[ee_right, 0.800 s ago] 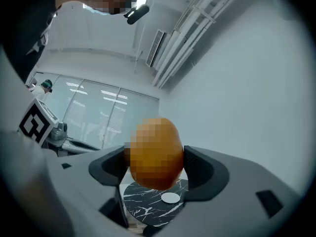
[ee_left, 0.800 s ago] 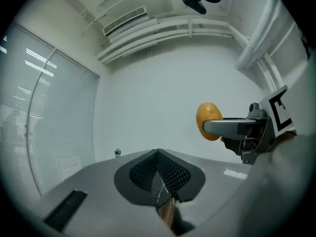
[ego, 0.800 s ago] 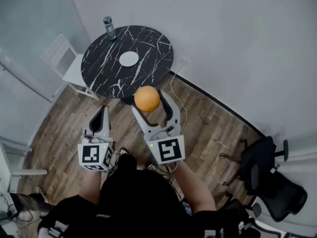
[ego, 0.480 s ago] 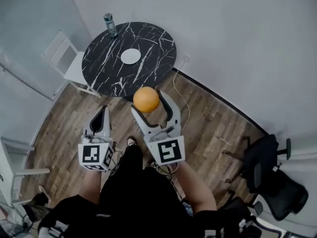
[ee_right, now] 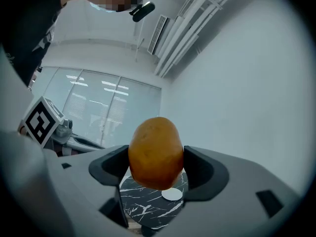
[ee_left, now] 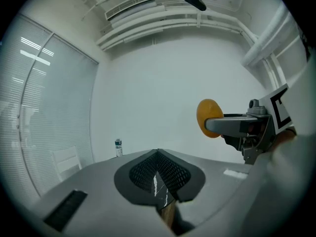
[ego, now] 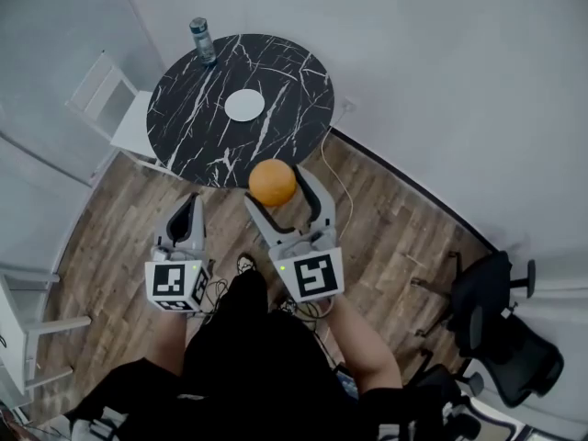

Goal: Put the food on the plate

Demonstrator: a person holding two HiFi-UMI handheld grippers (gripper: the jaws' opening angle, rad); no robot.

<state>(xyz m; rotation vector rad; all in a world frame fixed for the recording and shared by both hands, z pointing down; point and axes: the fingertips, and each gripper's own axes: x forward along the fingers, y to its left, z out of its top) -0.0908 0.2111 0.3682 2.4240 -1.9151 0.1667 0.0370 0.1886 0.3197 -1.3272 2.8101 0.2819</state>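
My right gripper (ego: 278,186) is shut on an orange-brown potato (ego: 272,182), held in the air over the wooden floor just short of the round black marble table (ego: 294,108). In the right gripper view the potato (ee_right: 156,152) fills the gap between both pads, with the small white plate (ee_right: 171,194) on the table far below it. That plate (ego: 244,105) sits near the table's middle. My left gripper (ego: 186,211) hangs beside the right one, shut and empty; its view shows the pads (ee_left: 158,172) pressed together.
A water bottle (ego: 202,40) stands at the table's far left edge. A white chair (ego: 115,108) is pushed against the table's left side. A black office chair (ego: 496,320) stands at the right. A cable (ego: 333,168) runs along the floor by the wall.
The table has come slightly nearer and shifted right in the head view as I walk forward. Both grippers keep their pose, with the potato still held.
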